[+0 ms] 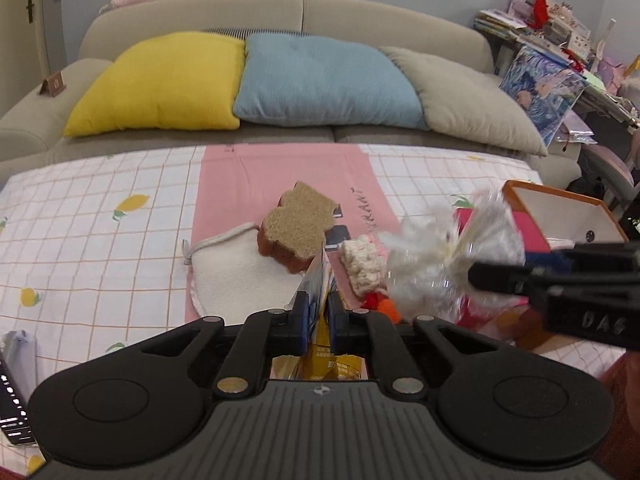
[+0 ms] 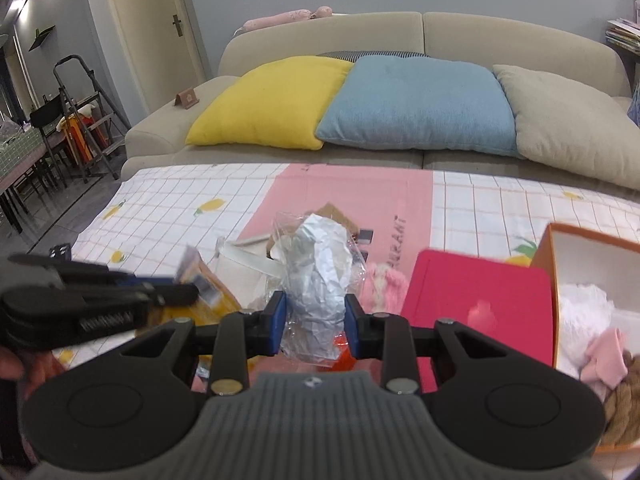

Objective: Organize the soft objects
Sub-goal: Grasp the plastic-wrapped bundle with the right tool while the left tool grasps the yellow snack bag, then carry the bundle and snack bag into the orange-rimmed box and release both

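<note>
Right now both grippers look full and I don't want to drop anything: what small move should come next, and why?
Probably carry the right gripper over to the orange box and let go there. It is shut on a clear bag of white stuff, the box stands open just to its right, and soft items already lie inside.

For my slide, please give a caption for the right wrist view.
Right gripper clamps a crinkled clear plastic bag above the checked tablecloth, beside an open orange box.

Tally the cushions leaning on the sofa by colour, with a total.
Yellow cushion: 1
Blue cushion: 1
Beige cushion: 1
Total: 3
</note>
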